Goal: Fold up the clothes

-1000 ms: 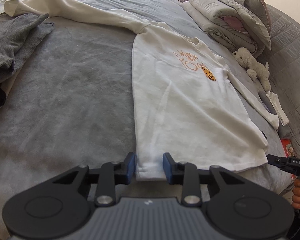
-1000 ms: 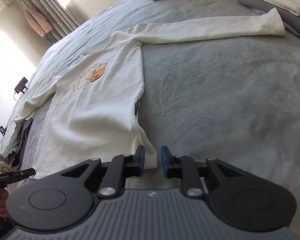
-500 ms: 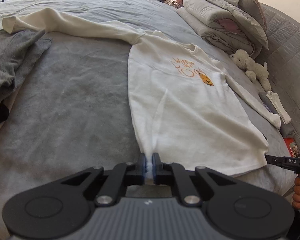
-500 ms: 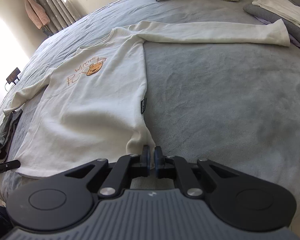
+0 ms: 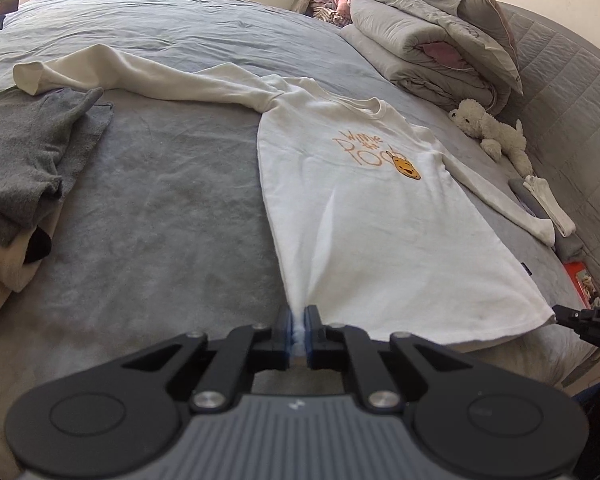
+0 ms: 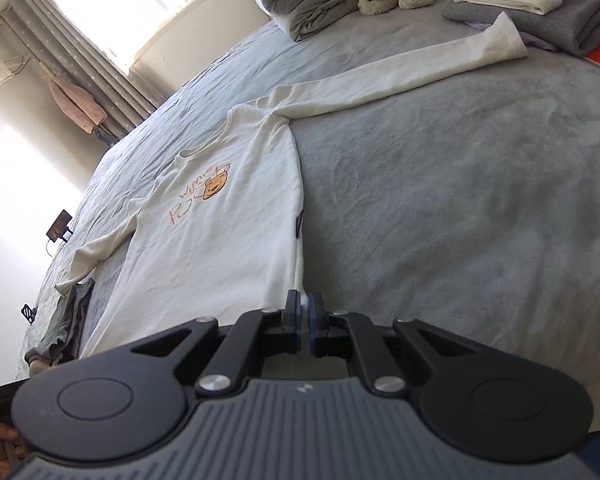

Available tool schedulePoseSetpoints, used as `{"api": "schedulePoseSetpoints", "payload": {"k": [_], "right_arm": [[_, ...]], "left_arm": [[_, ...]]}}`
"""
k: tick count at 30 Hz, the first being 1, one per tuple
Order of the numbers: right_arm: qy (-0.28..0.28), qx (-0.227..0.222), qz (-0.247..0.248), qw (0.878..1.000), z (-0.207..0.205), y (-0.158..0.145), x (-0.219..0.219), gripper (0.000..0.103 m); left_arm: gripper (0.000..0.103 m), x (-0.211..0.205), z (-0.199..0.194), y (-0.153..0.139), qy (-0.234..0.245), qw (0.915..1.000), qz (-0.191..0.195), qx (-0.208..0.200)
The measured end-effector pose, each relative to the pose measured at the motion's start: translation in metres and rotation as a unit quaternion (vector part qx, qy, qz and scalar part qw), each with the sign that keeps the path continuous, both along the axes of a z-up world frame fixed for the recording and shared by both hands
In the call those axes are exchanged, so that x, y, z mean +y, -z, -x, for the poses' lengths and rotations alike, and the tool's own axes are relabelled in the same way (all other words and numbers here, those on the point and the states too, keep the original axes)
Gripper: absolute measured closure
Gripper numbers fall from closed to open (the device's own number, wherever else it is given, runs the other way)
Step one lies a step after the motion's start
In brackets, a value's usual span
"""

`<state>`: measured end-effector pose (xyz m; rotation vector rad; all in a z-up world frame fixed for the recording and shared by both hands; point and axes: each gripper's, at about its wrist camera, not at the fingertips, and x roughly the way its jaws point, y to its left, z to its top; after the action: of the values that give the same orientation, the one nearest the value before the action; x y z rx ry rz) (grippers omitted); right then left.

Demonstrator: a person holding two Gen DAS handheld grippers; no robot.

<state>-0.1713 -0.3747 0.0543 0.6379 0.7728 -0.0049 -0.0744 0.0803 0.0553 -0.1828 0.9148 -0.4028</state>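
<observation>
White long-sleeved cotton shirt with orange bear print lies flat, front up, on grey soft bed cover, sleeves spread out to both sides. Left gripper pinches one bottom corner of shirt. Right gripper pinches other bottom corner. Hem pulled up a little at both corners. Fluffy white toy dog near folded grey quilts.

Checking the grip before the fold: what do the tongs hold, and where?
Both hold the white shirt by its hem: left tongs at one bottom corner, right tongs at the other.
</observation>
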Motion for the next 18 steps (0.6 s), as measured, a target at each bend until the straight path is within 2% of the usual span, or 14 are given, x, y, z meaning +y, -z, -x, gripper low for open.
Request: {"api": "schedulePoseSetpoints", "payload": {"k": [3, 4, 5, 8, 11, 12, 13, 14, 15, 18], "right_arm": [[-0.005, 0.049, 0.041, 0.998, -0.003, 0.014, 0.010, 0.097], [-0.006, 0.064, 0.062, 0.996, -0.005, 0.017, 0.013, 0.103], [-0.004, 0.075, 0.081, 0.994, -0.007, 0.019, 0.015, 0.103], [-0.003, 0.077, 0.098, 0.992, -0.005, 0.019, 0.014, 0.103], [-0.008, 0.059, 0.120, 0.991, -0.004, 0.013, 0.016, 0.102], [-0.010, 0.053, 0.128, 0.990, -0.003, 0.011, 0.017, 0.101], [-0.007, 0.048, 0.136, 0.990, -0.003, 0.010, 0.017, 0.089], [0.000, 0.046, 0.143, 0.989, -0.003, 0.008, 0.017, 0.089], [0.005, 0.043, 0.147, 0.988, -0.003, 0.007, 0.016, 0.089], [0.014, 0.032, 0.143, 0.989, -0.010, 0.004, 0.015, 0.089]], "left_arm": [[0.096, -0.001, -0.002, 0.007, 0.003, 0.9998, -0.020, 0.008], [0.096, -0.001, -0.004, 0.009, 0.004, 0.9997, -0.022, 0.014], [0.096, -0.001, -0.005, 0.011, 0.004, 0.9996, -0.022, 0.019], [0.096, 0.002, -0.006, 0.013, 0.004, 0.9994, -0.019, 0.027], [0.091, 0.006, -0.007, 0.011, 0.003, 0.9994, -0.013, 0.031], [0.085, 0.009, -0.007, 0.007, 0.001, 0.9996, -0.014, 0.023], [0.079, 0.012, -0.007, 0.003, -0.001, 0.9998, -0.016, 0.014], [0.063, 0.015, -0.006, -0.002, -0.008, 0.9997, -0.022, 0.000], [0.060, 0.017, -0.005, -0.005, -0.014, 0.9994, -0.028, -0.012], [0.060, 0.014, -0.006, -0.009, -0.019, 0.9984, -0.041, -0.033]]}}
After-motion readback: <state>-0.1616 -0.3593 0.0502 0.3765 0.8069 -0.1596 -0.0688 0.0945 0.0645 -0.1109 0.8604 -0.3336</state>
